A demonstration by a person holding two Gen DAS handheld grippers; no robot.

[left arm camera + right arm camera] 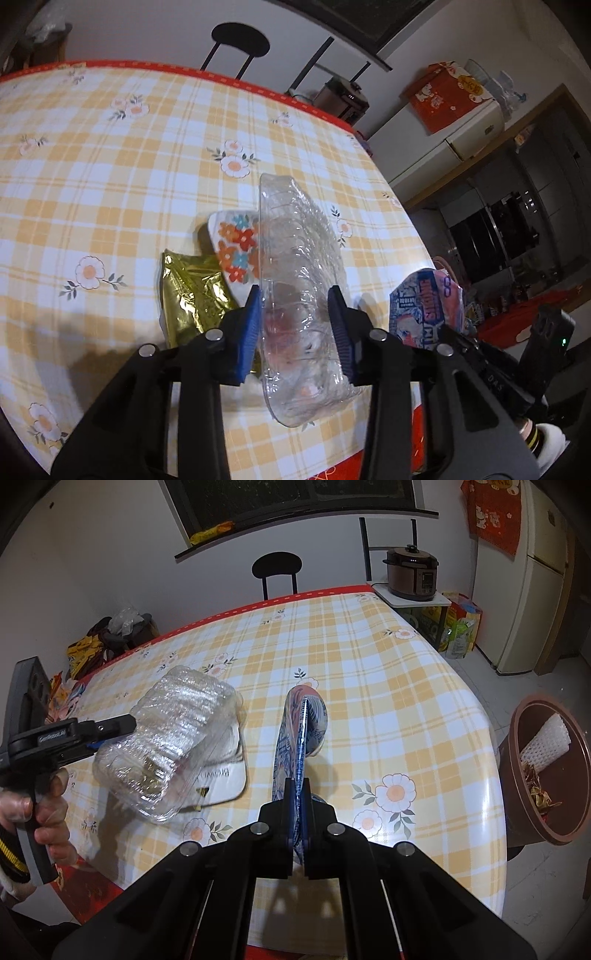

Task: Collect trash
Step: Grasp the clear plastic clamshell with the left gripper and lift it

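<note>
My left gripper [295, 325] is shut on a clear plastic clamshell container [299, 280] and holds it just above the table; it also shows in the right wrist view [173, 734]. Behind it lie a gold foil bag [192, 295] and a white packet with red and blue flowers [236, 251]. My right gripper [300, 812] is shut on a flat blue and pink snack wrapper [301, 731], held upright over the table; the wrapper also shows in the left wrist view [428, 306]. A brown trash bin [546, 768] with a white foam net and scraps stands on the floor to the right.
The table has a yellow checked flowered cloth [369, 672] with a red edge. A black chair [277, 568] stands at the far side. A pressure cooker [412, 572] sits on a side stand, bags lie below it, and a fridge [532, 590] stands at the right.
</note>
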